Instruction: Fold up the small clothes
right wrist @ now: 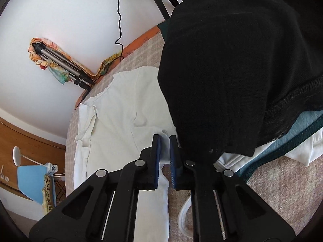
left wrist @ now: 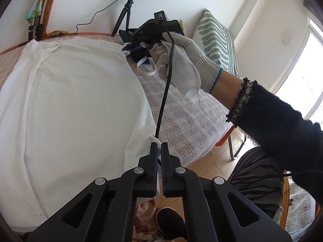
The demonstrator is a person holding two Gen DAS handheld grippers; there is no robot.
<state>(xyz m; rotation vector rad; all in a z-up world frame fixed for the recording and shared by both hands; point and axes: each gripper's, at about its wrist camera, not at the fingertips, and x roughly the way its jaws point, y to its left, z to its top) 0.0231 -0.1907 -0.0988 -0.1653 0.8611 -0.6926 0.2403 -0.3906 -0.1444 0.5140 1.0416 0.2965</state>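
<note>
White garment [left wrist: 76, 100] spread flat on tabletop [left wrist: 185, 121]; left tongs [left wrist: 159, 147] pinch near corner, right tongs [right wrist: 165, 141] pinch far corner beside dark clothes pile [right wrist: 232, 70]; lift both corners evenly, keep hem taut, avoid snagging pile

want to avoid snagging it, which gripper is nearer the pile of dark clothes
Right. The right gripper sits right beside the pile of dark clothes, its fingers shut on the white garment. The left gripper pinches that garment's near edge, across the table from the pile.
</note>
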